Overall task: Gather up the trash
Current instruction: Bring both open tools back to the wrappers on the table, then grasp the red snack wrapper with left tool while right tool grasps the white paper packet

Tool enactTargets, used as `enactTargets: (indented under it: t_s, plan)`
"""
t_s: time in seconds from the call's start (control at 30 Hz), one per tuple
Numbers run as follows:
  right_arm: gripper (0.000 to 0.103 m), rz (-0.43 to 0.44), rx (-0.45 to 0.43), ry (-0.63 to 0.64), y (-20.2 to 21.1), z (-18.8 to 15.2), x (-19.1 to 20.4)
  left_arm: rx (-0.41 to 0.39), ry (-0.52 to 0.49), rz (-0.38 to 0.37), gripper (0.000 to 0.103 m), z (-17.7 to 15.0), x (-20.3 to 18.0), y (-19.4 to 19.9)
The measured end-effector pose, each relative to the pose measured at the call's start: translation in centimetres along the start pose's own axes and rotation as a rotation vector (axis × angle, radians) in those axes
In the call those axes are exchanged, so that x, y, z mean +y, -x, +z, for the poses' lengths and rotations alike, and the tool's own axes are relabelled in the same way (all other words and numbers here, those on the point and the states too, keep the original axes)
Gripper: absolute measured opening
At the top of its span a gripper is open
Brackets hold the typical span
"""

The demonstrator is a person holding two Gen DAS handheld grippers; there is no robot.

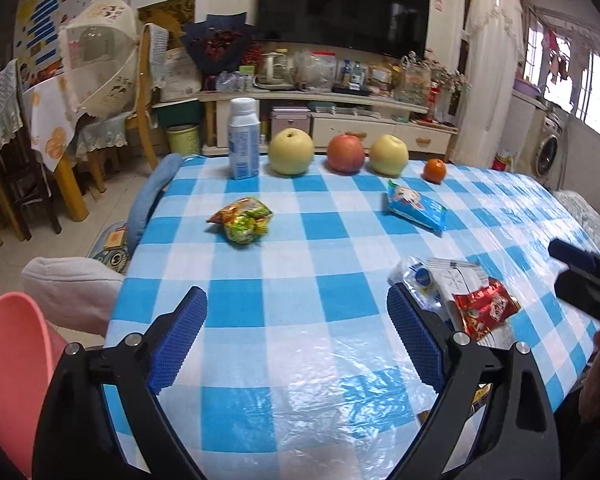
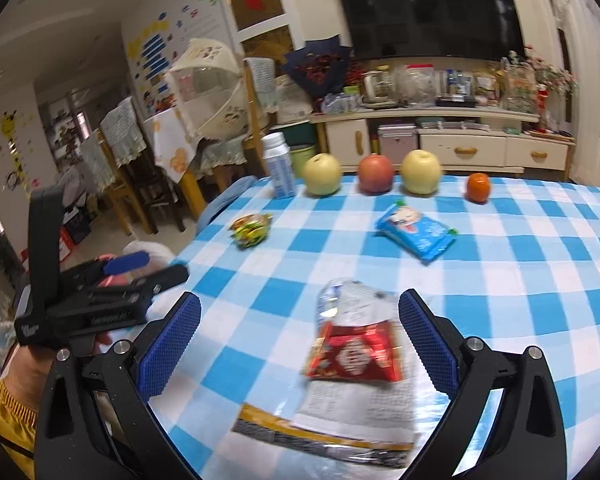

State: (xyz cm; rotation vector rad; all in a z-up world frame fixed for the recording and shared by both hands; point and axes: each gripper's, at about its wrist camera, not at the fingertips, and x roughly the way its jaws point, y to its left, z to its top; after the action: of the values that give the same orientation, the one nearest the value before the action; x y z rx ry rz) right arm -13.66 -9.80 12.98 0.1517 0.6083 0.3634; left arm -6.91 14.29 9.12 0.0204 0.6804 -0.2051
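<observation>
The big table point(image 1: 300, 360) wears a blue and white checked cloth with clear plastic over it. Along its far edge stand a white bottle point(image 1: 243, 140), two yellow pears point(image 1: 291, 151), a red apple point(image 1: 345, 153) and a small orange point(image 1: 435, 170); these look like food to keep, not trash. A pink bin point(image 1: 12, 368) sits off the table's left edge. The trash lies on the cloth: a pile of wrappers point(image 2: 356, 344) near the front edge with a red packet point(image 2: 354, 358) on top, a blue snack bag point(image 2: 416, 232) nearer the middle, and a green and yellow wrapper point(image 2: 251, 229) toward the left edge. The right gripper point(image 2: 300, 348) hangs over the pile with its fingers wide apart, the red packet between them. The left gripper point(image 1: 296, 336) is also spread wide and holds nothing. To do this well, I think the right gripper should go low, almost to the cloth, and close gently on the red packet. Thin wrappers slip, so pinch the thick middle.
</observation>
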Motion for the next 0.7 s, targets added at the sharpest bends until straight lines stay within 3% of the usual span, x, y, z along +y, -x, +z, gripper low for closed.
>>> enactTargets:
  t_s: [0.37, 0.7]
  plan:
    - [0.098, -0.054, 0.001, -0.127, 1.4, 1.2, -7.0, 0.074, -0.200, -0.130, 0.092, -1.1, -6.6, -1.7]
    - [0.098, -0.073, 0.039, -0.183, 1.7, 1.6, -11.2, 0.068, -0.398, -0.227, 0.092, -1.6, -13.2, -2.8]
